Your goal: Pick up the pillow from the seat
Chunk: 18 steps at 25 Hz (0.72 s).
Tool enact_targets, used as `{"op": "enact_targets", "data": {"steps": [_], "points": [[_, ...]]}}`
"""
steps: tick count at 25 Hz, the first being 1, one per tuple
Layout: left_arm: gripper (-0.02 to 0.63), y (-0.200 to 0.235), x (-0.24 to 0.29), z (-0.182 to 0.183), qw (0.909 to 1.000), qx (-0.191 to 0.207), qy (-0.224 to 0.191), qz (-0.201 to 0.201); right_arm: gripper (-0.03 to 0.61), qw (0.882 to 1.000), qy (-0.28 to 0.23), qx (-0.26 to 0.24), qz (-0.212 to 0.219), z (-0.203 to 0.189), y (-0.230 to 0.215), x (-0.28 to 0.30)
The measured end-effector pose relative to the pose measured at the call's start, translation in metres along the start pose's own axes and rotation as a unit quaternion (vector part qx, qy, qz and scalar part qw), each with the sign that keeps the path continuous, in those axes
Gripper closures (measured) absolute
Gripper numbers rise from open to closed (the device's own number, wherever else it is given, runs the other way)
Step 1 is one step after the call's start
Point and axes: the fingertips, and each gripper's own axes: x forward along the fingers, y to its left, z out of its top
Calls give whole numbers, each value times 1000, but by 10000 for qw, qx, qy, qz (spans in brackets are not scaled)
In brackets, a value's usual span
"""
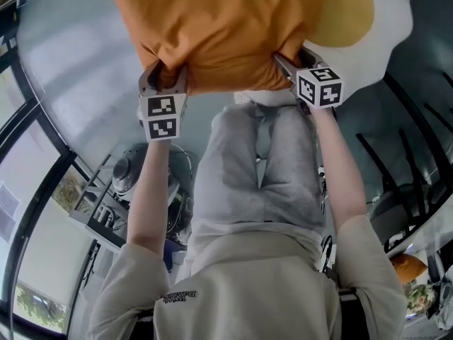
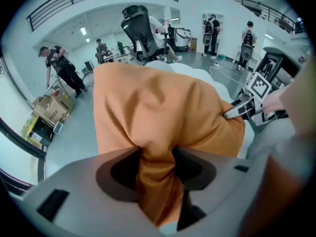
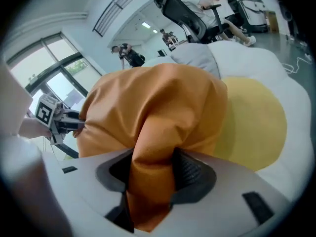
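Gripping is the step in hand: the left hand-held gripper point(image 2: 155, 174) and the right hand-held gripper point(image 3: 150, 179) each pinch a bunched near corner of the orange pillow point(image 1: 219, 27), which is on the white-and-yellow seat point(image 1: 396, 20). Next, I judge, comes an even lift with both. Only the gripper views show the fabric squeezed between the pads; the head view shows both corners together.

My bare left forearm point(image 1: 147, 190) and right forearm point(image 1: 341, 172) stretch forward, side by side. My grey left hand-held gripper point(image 1: 164, 78) pinches a fold of the soft orange fabric pillow point(image 1: 219, 27) between its jaws. My right hand-held gripper point(image 1: 287, 61) clamps another fold of it.
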Motion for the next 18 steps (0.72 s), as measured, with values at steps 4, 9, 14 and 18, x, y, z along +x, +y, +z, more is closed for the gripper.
{"op": "enact_targets", "data": {"steps": [4, 9, 14, 18], "points": [[482, -2, -25, 27, 9996, 31, -263, -26, 488, 9977, -491, -301, 364, 28, 25, -31], [585, -9, -52, 60, 9934, -336, -1095, -49, 531, 9923, -1022, -706, -17, 62, 31, -70], [594, -21, -96, 90, 9830, -805, -1616, -334, 529, 9766, -1359, -1593, -483, 118, 52, -144], [595, -21, -169, 147, 9716, -795, -2182, -444, 526, 9610, -1649, -2059, -827, 180, 87, -225]]}}
